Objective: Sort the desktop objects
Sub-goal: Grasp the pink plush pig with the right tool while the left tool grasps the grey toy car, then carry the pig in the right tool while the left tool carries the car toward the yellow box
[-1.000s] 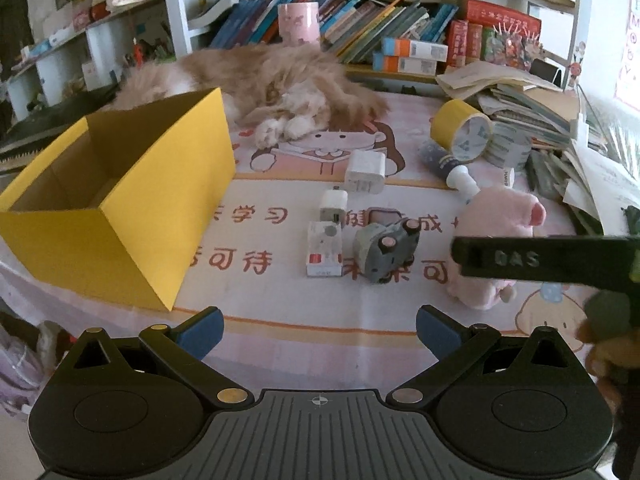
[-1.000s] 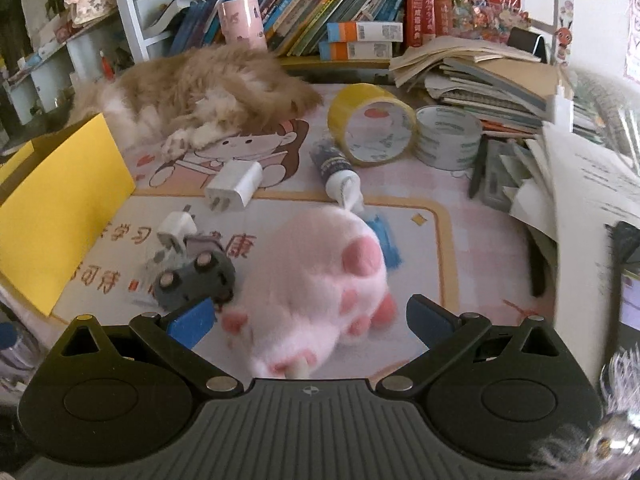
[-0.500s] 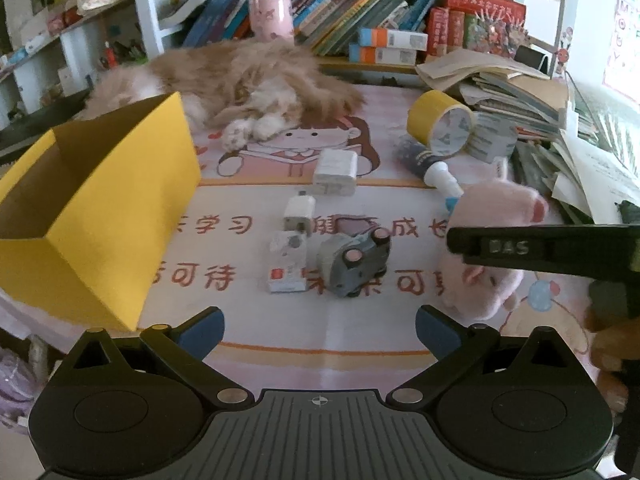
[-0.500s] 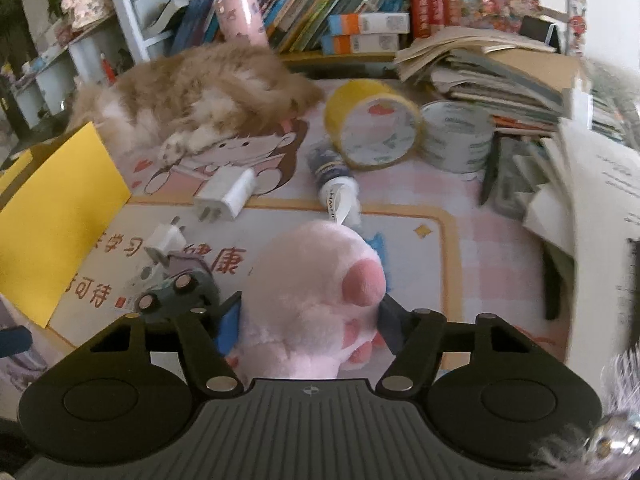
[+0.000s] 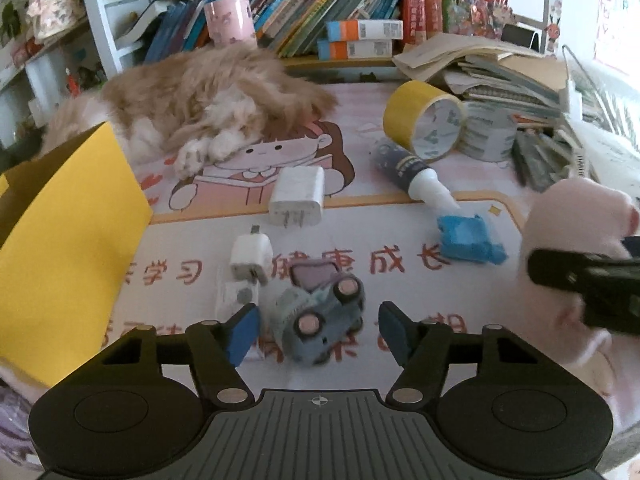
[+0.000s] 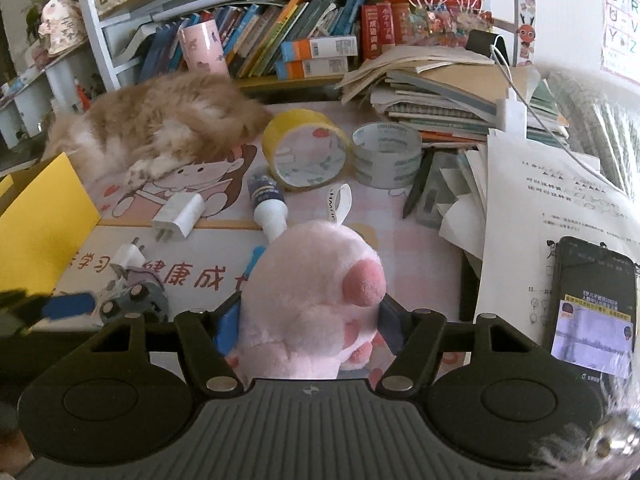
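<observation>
Pickup step: right gripper clenched on pink plush pig; left gripper closing around toy car, unpinched. Next: yellow box.

A home study desk: bookshelf, papers, sleeping cat.

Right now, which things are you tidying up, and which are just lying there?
Being tidied:
- pink plush pig, gripped in the right tool
- grey toy car, the left tool closing around it
- yellow box

Just lying there:
- sleeping cat
- tape rolls
- phone
- books
</observation>
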`<state>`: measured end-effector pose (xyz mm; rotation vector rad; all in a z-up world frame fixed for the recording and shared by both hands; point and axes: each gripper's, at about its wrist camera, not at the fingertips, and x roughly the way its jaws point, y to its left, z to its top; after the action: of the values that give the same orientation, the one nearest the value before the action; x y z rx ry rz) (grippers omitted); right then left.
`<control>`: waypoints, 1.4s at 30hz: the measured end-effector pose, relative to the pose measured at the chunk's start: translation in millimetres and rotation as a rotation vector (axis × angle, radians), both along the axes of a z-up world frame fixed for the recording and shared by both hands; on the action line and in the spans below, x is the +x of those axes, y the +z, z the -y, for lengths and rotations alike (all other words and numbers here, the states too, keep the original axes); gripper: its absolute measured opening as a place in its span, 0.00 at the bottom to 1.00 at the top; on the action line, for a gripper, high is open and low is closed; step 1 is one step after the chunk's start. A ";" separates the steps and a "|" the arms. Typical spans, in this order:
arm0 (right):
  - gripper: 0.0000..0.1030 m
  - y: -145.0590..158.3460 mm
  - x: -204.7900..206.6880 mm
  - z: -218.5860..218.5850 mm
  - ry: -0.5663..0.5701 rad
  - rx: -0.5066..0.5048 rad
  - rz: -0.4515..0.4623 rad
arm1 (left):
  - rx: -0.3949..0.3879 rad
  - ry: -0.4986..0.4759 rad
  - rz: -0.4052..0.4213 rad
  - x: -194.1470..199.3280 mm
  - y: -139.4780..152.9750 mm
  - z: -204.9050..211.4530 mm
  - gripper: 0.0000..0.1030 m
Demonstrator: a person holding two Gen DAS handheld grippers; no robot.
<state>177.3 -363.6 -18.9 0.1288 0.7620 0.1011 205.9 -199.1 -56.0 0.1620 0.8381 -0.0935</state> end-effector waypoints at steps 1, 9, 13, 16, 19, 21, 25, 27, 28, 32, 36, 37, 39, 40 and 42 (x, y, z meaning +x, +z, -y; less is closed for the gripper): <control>0.64 -0.2 -0.4 -0.5 0.009 0.000 0.000 | 0.005 -0.001 -0.007 4.0 -2.2 0.5 0.63; 0.64 -4.2 -2.1 -4.7 0.045 0.003 -0.020 | 0.034 -0.009 -0.027 15.6 -13.3 5.3 0.57; 0.64 -6.4 -1.8 -5.7 0.052 0.008 -0.034 | 0.035 -0.018 -0.020 15.2 -14.3 4.4 0.57; 0.64 -7.5 -3.3 -7.4 0.057 0.005 -0.038 | 0.017 -0.028 -0.022 14.7 -13.2 3.0 0.56; 0.64 -7.1 -4.9 -7.4 0.057 0.007 -0.035 | -0.025 -0.023 0.003 10.2 -3.9 1.4 0.56; 0.64 -7.0 -7.3 -7.0 0.055 0.007 -0.033 | -0.053 -0.024 0.019 6.5 5.0 1.3 0.56; 0.64 -6.3 -11.1 -6.8 0.056 0.015 -0.034 | -0.109 -0.020 0.032 -2.3 20.7 -0.7 0.56; 0.64 -4.0 -13.1 -7.4 0.059 0.017 -0.026 | -0.130 -0.012 0.041 -7.9 26.8 -3.0 0.56; 0.64 -2.9 -14.0 -8.4 0.061 0.016 -0.021 | -0.138 -0.008 0.045 -11.0 29.0 -4.5 0.56; 0.64 4.5 -21.4 -13.4 0.073 0.003 0.001 | -0.170 0.009 0.056 -25.8 37.3 -15.0 0.56; 0.64 10.7 -30.3 -21.2 0.087 -0.009 0.016 | -0.195 0.022 0.068 -41.2 42.7 -29.3 0.56; 0.64 12.0 -32.0 -23.5 0.088 -0.009 0.018 | -0.204 0.025 0.071 -45.4 44.4 -34.2 0.56; 0.64 15.8 -35.6 -29.4 0.089 -0.014 0.030 | -0.223 0.031 0.085 -54.1 49.0 -43.1 0.56; 0.64 18.3 -37.9 -32.7 0.090 -0.019 0.040 | -0.229 0.031 0.092 -58.2 51.4 -47.7 0.56; 0.64 24.4 -43.3 -40.5 0.093 -0.027 0.063 | -0.244 0.032 0.103 -65.2 56.0 -58.9 0.56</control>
<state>134.1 -323.1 5.4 0.0642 0.7068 0.1826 140.7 -140.2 0.0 -0.0757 0.7202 -0.1547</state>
